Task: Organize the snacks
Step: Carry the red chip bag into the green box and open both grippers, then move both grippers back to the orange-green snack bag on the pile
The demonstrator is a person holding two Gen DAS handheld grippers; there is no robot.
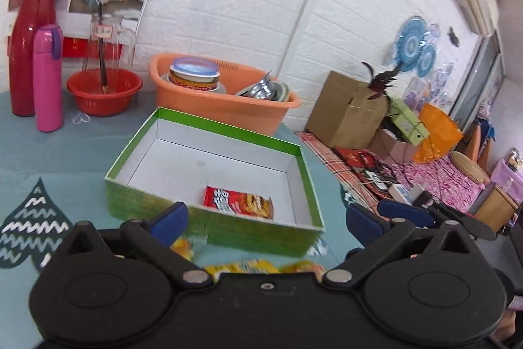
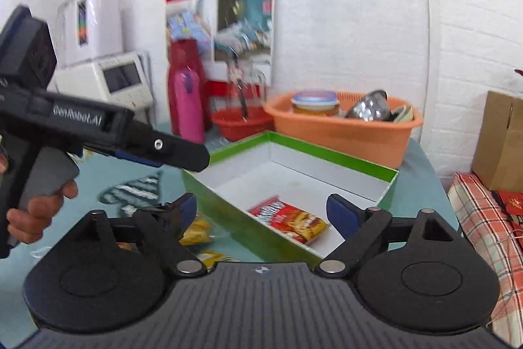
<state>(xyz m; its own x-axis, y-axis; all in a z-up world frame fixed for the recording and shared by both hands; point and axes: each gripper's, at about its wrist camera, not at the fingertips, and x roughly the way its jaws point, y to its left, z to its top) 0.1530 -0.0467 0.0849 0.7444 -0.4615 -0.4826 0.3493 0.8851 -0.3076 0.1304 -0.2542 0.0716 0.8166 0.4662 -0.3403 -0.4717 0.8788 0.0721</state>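
Green box [image 1: 212,228] on the blue table [image 1: 65,152], holding one red snack packet [image 1: 238,202] near its front wall. Left gripper [image 1: 264,218] and right gripper [image 2: 261,211] both hover with fingers spread wide and empty, aimed over the near rim, presumably ready for the yellow snack packets [image 2: 196,231] lying loose on the table just outside the box

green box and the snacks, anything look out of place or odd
Nothing is damaged or spilled. The green box holds just one red snack packet, lying flat near its front wall. Several yellow snack packets lie outside the box on the table. Both tongs are open and empty.
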